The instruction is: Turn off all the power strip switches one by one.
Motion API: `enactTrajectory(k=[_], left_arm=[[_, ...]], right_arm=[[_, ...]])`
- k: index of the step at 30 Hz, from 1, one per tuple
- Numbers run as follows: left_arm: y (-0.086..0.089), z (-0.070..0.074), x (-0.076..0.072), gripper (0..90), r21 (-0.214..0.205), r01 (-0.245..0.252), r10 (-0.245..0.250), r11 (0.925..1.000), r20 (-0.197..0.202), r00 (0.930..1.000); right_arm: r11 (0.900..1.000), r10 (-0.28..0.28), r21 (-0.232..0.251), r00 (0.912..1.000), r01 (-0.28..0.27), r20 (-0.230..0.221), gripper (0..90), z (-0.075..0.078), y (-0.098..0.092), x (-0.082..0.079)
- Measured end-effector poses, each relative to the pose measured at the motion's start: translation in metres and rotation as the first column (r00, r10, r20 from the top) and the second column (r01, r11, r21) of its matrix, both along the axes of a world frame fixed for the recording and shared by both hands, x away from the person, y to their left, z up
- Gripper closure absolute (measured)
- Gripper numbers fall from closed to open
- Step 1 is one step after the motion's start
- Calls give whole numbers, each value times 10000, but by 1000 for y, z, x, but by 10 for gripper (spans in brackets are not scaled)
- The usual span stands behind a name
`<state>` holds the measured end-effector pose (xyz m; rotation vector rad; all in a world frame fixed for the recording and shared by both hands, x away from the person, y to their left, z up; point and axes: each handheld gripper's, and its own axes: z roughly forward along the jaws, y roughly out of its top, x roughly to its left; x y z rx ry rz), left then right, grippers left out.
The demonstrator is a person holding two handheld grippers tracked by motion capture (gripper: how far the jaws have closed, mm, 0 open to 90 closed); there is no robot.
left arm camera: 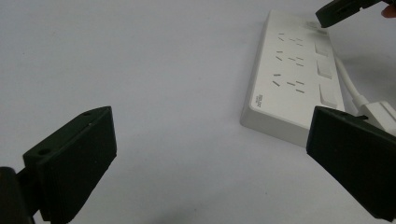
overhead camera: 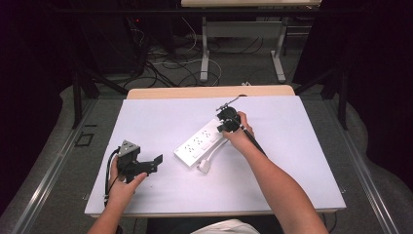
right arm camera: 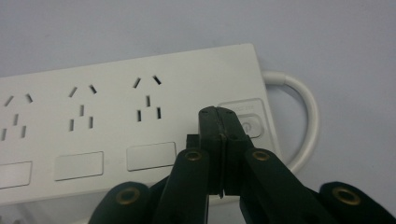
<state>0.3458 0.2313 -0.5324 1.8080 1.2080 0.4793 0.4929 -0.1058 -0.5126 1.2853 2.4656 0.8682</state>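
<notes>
A white power strip [overhead camera: 199, 145] lies at a slant in the middle of the white table [overhead camera: 146, 117]. It has three sockets, each with its own switch. My right gripper [overhead camera: 223, 127] is shut with nothing between its jaws, its tips pointing down at the strip's far end. In the right gripper view the closed tips [right arm camera: 219, 120] sit just left of the round power button [right arm camera: 250, 127] on the strip [right arm camera: 107, 126]. My left gripper [overhead camera: 153, 165] rests open at the left of the table. Its jaws stand wide apart [left arm camera: 212, 161], aimed at the strip [left arm camera: 289, 84].
The strip's white cable [right arm camera: 306, 116] loops from its far end and runs back to a white plug [overhead camera: 205, 165] beside the near end. The plug [left arm camera: 380, 112] also lies next to the strip in the left gripper view. Beyond the table are cables and desk legs [overhead camera: 204, 53].
</notes>
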Motion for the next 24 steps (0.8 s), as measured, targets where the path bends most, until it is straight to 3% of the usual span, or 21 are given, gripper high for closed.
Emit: enactTrajectory(k=[1,2,3,4,5,9,10,13,20,21,24], left_arm=[[0,0,0,15,-2,4,-4,10000,2,10000],[0,0,0,15,-1,6,-6,10000,2,10000],[0,0,0,15,-2,5,-5,10000,2,10000],[0,0,0,15,3,2,-2,10000,5,10000],[0,0,0,15,8,3,-3,10000,-1,10000],[0,-1,0,16,43,8,-8,10000,-21,10000],[0,-1,0,16,40,4,-4,10000,-21,10000],[0,-1,0,16,31,2,-2,10000,-24,10000],[0,-1,1,16,30,7,-7,10000,-31,10000],[0,-1,1,16,23,5,-5,10000,-21,10000],[0,-1,1,16,27,7,-7,10000,-32,10000]], right_arm=[[9998,185,47,9998,-185,79,900,-1,0,0],[9999,125,-82,9998,-126,-155,900,1,1,-2],[9992,323,208,9992,-328,233,900,-2,2,-2],[9990,312,305,9993,-318,211,900,-2,3,-3],[9994,360,5,9993,-360,-35,900,0,4,-4],[9987,492,157,9988,-491,-41,900,-1,7,-8],[9986,533,27,9982,-532,-272,900,1,7,-9],[9971,721,247,9974,-719,-78,900,-1,8,-10],[9943,1028,291,9947,-1025,-78,896,0,12,-15],[9947,1032,6,9935,-1033,-485,895,3,13,-16],[9935,1104,296,9937,-1099,-184,891,0,15,-18]])
